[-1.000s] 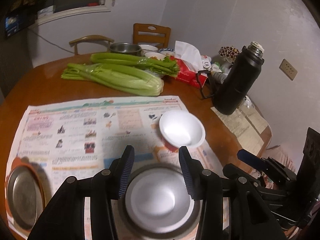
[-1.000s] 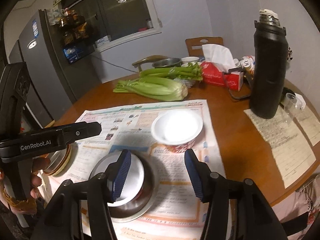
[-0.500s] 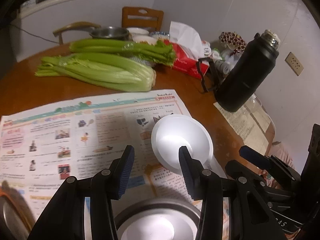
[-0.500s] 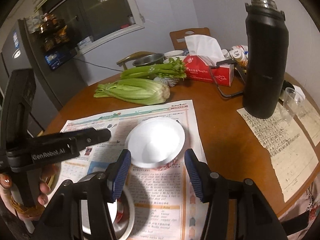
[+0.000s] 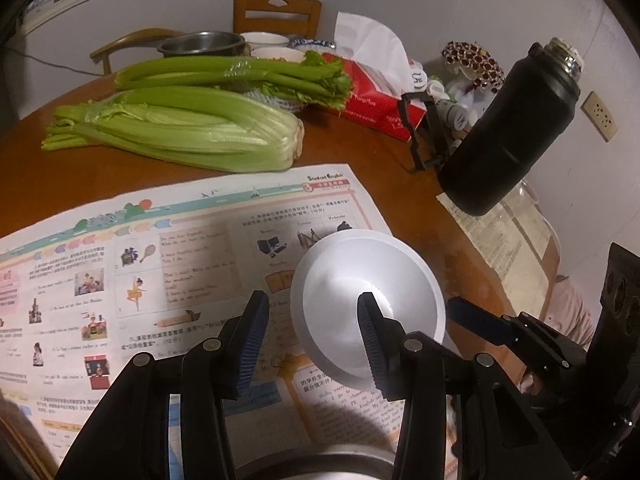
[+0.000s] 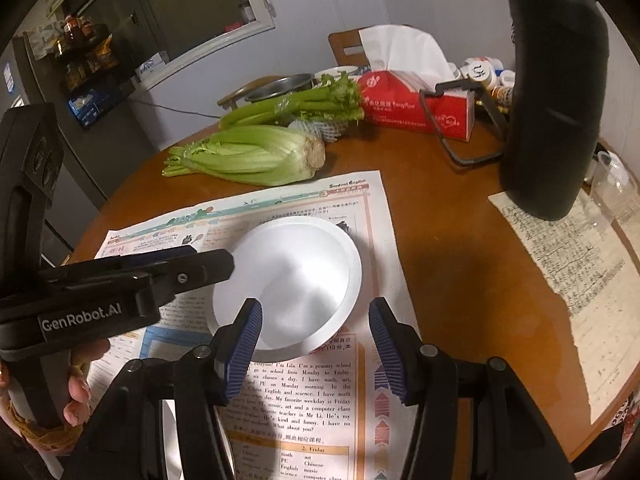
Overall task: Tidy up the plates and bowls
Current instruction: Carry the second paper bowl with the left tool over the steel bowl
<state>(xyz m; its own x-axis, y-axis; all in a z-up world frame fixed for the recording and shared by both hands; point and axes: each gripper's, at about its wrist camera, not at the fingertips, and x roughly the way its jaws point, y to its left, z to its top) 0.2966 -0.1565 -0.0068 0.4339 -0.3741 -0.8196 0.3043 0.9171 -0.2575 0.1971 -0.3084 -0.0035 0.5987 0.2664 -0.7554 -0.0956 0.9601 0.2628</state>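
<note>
Both grippers have moved off the metal dish toward the white bowl [image 6: 292, 280], jaws spread and empty, ready to grasp it.

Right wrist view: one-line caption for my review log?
Open right gripper poised over white bowl on newspaper, left gripper alongside.

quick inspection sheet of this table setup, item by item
surface: round wooden table, newspaper spread on it
job's things: white bowl on the newspaper; metal dish at the near edge
clutter: celery, tissue box, black flask, handwritten sheet
grippers: left gripper and right gripper, jaws open, holding nothing, at the bowl
cables: cord along the wall
surroundings: chair, fridge, window
</note>
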